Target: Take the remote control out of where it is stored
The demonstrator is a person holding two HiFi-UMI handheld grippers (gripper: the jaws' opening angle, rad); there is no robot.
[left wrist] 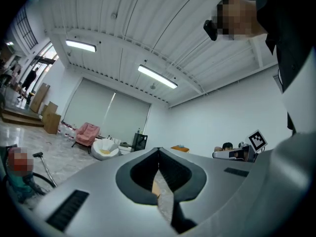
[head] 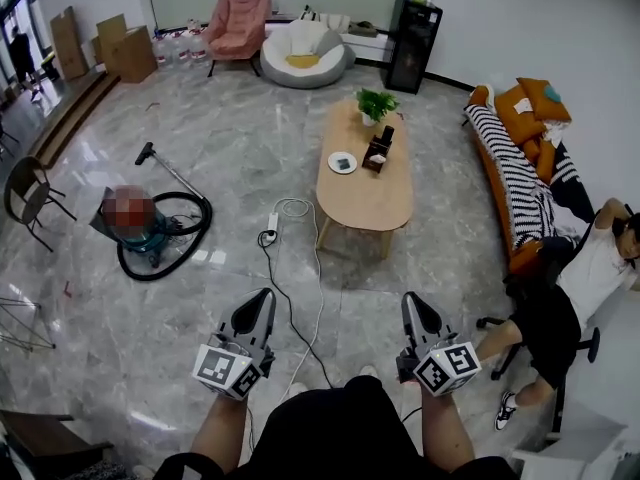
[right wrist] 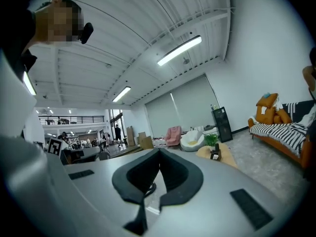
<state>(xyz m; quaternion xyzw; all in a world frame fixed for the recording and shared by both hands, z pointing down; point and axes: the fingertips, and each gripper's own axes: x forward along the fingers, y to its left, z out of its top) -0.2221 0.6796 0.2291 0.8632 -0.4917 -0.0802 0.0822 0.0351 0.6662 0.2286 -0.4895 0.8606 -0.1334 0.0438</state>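
An oval wooden coffee table (head: 372, 200) stands several steps ahead on the marble floor. On it a dark upright holder (head: 378, 152) has a black remote-like stick (head: 387, 135) poking out; whether that is the remote I cannot tell. Beside it are a potted plant (head: 375, 103) and a small plate (head: 342, 163). My left gripper (head: 265, 296) and right gripper (head: 413, 299) are held low and level in front of me, far short of the table. Both are shut and hold nothing. The right gripper view shows its shut tips (right wrist: 159, 149) and the table (right wrist: 224, 158) far off.
A blue vacuum cleaner (head: 150, 233) with its hose lies to the left. A power strip (head: 272, 226) and white cable (head: 318, 268) run across the floor between me and the table. A person on an office chair (head: 565, 303) and an orange sofa (head: 515, 163) are at the right.
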